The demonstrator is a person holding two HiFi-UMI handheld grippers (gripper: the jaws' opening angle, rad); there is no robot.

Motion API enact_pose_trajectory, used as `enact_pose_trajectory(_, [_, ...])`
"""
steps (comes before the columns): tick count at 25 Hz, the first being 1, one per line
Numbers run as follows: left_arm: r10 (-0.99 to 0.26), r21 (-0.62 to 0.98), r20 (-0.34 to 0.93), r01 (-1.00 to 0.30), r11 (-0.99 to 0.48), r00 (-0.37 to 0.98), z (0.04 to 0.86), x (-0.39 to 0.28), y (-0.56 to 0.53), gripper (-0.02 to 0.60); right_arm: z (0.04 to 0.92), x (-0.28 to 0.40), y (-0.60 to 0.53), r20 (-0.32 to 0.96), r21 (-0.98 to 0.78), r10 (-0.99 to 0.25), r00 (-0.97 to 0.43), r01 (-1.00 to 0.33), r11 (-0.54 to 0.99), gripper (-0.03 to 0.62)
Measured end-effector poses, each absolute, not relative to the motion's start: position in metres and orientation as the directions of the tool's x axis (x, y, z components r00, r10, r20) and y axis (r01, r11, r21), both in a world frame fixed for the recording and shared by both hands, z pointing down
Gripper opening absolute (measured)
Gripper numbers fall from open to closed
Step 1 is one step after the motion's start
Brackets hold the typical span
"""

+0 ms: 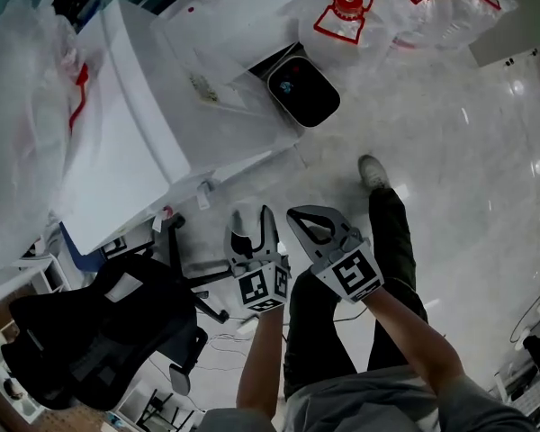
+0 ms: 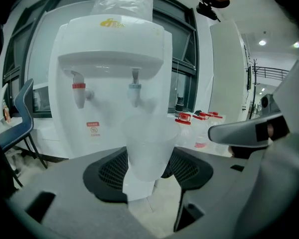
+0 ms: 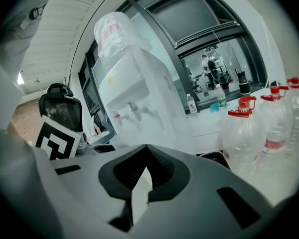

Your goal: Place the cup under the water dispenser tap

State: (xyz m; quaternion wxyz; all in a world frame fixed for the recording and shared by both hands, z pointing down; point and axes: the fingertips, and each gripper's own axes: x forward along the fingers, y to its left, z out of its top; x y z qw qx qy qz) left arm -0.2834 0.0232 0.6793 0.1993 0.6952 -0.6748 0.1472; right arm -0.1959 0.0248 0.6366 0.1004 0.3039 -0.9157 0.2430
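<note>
The left gripper (image 1: 252, 219), at the centre of the head view, clamps a translucent cup (image 2: 148, 143) between its jaws. In the left gripper view the cup sits lower centre, below the water dispenser's (image 2: 109, 59) red tap (image 2: 78, 91) and blue tap (image 2: 135, 89). The right gripper (image 3: 145, 148), just right of the left one, has its jaws closed together on nothing

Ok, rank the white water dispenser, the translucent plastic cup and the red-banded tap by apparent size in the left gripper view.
1. White water dispenser
2. Translucent plastic cup, enlarged by being nearest the camera
3. Red-banded tap
</note>
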Motion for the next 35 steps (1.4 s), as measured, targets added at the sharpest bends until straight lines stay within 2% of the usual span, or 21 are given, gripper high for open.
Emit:
enact_pose_trajectory(22, [-0.929,-0.004,0.369,-1.0,-0.012,0.009,0.779,-0.324,-0.039,0.255,0.693,-0.181,-0.001,0.369,-0.334,-0.62,-0.693,-0.721,0.607,0.009])
enact_pose_trajectory(35, [-0.911,0.018,0.413,-1.0,0.02,-0.011,0.813,-0.333,-0.054,0.255,0.706,-0.168,-0.005,0.391,-0.341,-0.646,-0.656,-0.755,0.56,0.009])
